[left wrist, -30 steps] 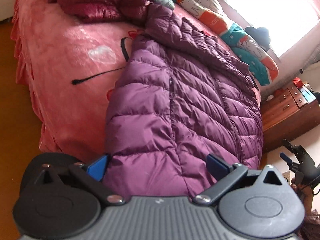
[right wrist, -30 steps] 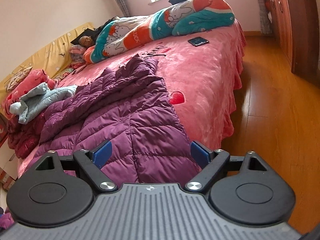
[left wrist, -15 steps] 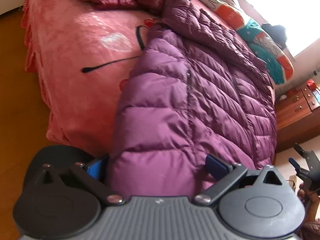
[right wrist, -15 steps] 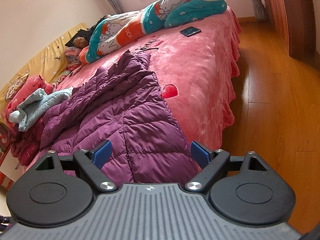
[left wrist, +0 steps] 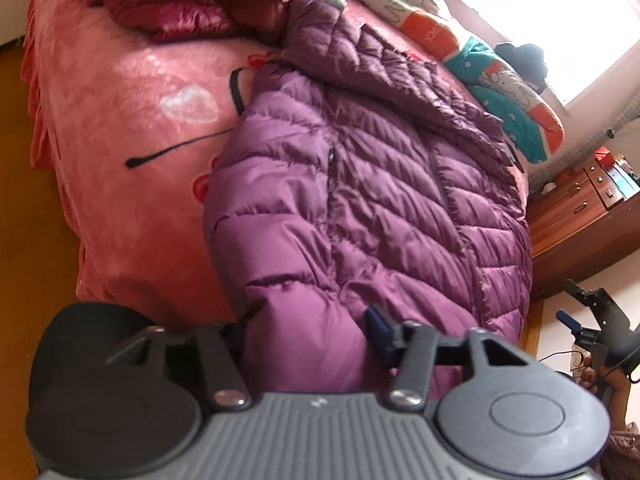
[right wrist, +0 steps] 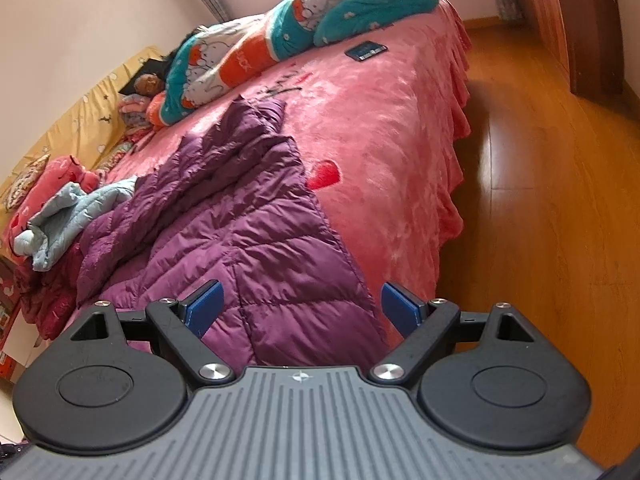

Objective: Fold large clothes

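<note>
The purple down jacket lies spread along the pink bed, its hem hanging over the near edge toward both grippers. The left gripper has its fingers narrowed around a bulge of the hem corner; one blue pad shows against the cloth, the other is hidden behind it, so whether the grip is firm I cannot tell. The right gripper has its fingers spread wide at the other hem corner, the jacket between them but not pinched.

To do this step well, the right side should probably take hold as deep as the left before any lift (puffy, slick fabric slips out of a shallow bite). Both corners should then rise together, so the hem stays level and the fold lands square toward the collar. The black cord on the bed beside the jacket looks clear of the fold path.
</note>
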`<state>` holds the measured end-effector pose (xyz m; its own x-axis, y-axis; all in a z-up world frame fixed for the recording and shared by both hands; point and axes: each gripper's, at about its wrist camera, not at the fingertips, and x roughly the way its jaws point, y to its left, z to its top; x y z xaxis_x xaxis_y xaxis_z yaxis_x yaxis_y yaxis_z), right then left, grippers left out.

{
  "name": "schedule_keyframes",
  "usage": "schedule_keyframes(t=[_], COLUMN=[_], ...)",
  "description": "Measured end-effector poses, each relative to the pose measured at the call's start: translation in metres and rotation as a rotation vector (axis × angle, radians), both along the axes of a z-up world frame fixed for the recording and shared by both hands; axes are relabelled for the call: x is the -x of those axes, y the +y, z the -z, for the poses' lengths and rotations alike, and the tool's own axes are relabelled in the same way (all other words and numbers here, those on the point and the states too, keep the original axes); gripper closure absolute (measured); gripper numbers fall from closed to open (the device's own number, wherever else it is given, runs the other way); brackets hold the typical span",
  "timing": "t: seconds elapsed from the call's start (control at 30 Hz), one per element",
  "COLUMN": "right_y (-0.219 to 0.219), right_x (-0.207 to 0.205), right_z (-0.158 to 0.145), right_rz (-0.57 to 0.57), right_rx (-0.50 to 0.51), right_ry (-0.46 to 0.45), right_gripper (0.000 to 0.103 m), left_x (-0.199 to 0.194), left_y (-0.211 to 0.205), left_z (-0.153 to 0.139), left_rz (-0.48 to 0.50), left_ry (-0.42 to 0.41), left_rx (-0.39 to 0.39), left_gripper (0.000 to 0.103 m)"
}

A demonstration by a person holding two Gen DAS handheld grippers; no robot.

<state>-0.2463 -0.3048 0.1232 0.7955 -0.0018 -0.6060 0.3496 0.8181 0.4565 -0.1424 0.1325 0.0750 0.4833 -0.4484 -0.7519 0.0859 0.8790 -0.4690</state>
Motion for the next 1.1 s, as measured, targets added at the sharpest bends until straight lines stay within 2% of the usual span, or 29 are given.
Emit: schedule_keyframes(t=[0.07, 0.2, 0.4, 0.5, 0.7, 0.83, 1.0, 1.1], right_y=[-0.003, -0.013, -0.031, -0.044, -0.062, -0.064, -0.055, -0.049], right_x=[-0.002, -0.010, -0.040, -0.053, -0.067, -0.078, -0.087, -0.094], right_z=[0.003, 0.008, 0.019, 0.028, 0.065, 0.089, 0.111, 0.121], right_rz=[0.005, -0.038, -0.277, -0.396, -0.602, -0.687, -0.822, -0.863], right_rx=[-0.008, -0.056, -0.048, -0.044, -0.176, -0.214, -0.347, -0.420], right_ry=[0.021, 0.060, 0.158, 0.178, 0.195, 0.196, 0.159, 0.157], right_gripper=[0.000, 0.000, 0.000, 0.000, 0.000, 0.000, 0.000, 0.000], left_x=[0.000, 0.000, -0.005, -0.008, -0.012, -0.016, -0.019, -0.021], left_y=[-0.001, -0.001, -0.004, -0.009, -0.023, -0.028, -0.035, -0.039], left_z=[-0.004, -0.007, -0.005, -0.003, -0.001, 0.001, 0.005, 0.008], left_rz=[0.001, -0.003, -0.011, -0.010, 0.026, 0.049, 0.054, 0.054], left_ry=[-0.016, -0.024, 0.005, 0.018, 0.028, 0.043, 0.069, 0.086], left_rx=[0.001, 0.010, -0.010, -0.028, -0.097, -0.117, -0.141, -0.149], left_gripper=[0.065, 0.071, 0.072, 0.071, 0.061, 0.050, 0.039, 0.033])
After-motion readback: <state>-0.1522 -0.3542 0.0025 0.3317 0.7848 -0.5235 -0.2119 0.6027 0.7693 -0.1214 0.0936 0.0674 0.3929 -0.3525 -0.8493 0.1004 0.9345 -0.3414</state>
